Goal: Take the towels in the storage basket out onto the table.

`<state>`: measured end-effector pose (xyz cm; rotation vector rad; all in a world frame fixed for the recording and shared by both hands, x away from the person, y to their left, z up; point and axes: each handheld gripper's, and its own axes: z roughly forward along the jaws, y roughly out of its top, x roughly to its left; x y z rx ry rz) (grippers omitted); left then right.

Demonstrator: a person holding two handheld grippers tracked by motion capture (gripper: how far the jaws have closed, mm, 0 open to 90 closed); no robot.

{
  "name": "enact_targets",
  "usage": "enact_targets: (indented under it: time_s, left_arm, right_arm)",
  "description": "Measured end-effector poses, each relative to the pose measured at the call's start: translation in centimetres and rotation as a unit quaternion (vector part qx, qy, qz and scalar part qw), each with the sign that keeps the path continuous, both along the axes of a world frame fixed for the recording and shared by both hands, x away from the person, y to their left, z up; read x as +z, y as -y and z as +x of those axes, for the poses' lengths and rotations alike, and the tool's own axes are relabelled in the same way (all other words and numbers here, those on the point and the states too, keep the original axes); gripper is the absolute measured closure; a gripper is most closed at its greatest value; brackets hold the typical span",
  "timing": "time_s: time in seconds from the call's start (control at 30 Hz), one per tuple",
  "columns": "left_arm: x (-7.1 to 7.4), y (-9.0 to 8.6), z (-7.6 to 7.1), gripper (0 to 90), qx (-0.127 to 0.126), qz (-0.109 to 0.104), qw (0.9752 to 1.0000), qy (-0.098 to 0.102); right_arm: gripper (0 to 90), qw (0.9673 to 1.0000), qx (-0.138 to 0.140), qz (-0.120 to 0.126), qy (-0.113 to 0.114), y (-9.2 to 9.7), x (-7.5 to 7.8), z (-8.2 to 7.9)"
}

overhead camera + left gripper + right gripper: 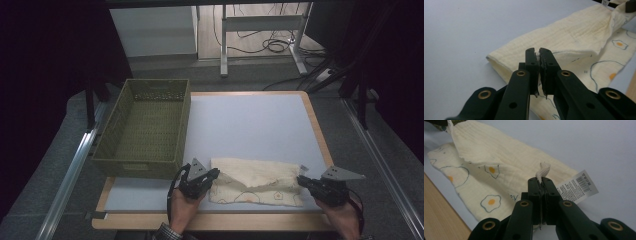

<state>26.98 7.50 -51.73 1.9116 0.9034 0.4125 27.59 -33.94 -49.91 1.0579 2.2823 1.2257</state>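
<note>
Two grippers clamped on cloth (257,181) | left gripper (212,176) pinches its left end | right gripper (301,179) pinches its right end by the label (579,185) | cloth half-folded on table (250,125) near basket (145,125)

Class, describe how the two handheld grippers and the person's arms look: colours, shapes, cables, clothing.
Both the left gripper and the right gripper are black, with brass-ringed holes along their jaws and a grey three-cornered plate on top. A black cable trails from each. A checked cuff shows at the left wrist.
</note>
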Motion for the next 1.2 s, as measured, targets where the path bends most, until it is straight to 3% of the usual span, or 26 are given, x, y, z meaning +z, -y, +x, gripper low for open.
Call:
enact_targets:
  time_s: [0.3,0.43,0.57,0.77,1.0,1.2]
  left_arm:
    - [-0.6,-0.8,-1.9,84.9,-0.008,-0.002,0.9999,-0.009]
    - [-1.2,-0.9,-2.6,83.3,-0.028,-0.008,0.9994,-0.019]
    - [-1.4,-1.3,-3.3,69.8,-0.033,-0.004,0.9992,-0.021]
    - [-0.6,-3.0,-4.0,62.3,-0.022,-0.018,0.9993,-0.025]
    - [-0.3,-1.6,-3.5,57.2,-0.040,-0.003,0.9989,-0.024]
    - [-0.8,0.0,-2.7,56.4,-0.059,0.014,0.9975,-0.036]
  right_arm:
    - [84.9,0.9999,0.002,0.005,-0.010,0.3,-0.9,-1.2]
    - [83.2,0.9999,0.004,0.004,-0.016,0.5,-1.1,-1.8]
    - [71.4,0.9998,0.006,0.006,-0.019,0.9,-0.9,-2.5]
    - [69.2,0.9998,-0.006,0.014,-0.011,2.6,0.7,-3.8]
    - [68.7,0.9998,-0.006,0.017,-0.005,2.7,2.7,-4.0]
    - [68.8,0.9994,0.021,0.021,-0.020,0.7,2.1,-2.7]
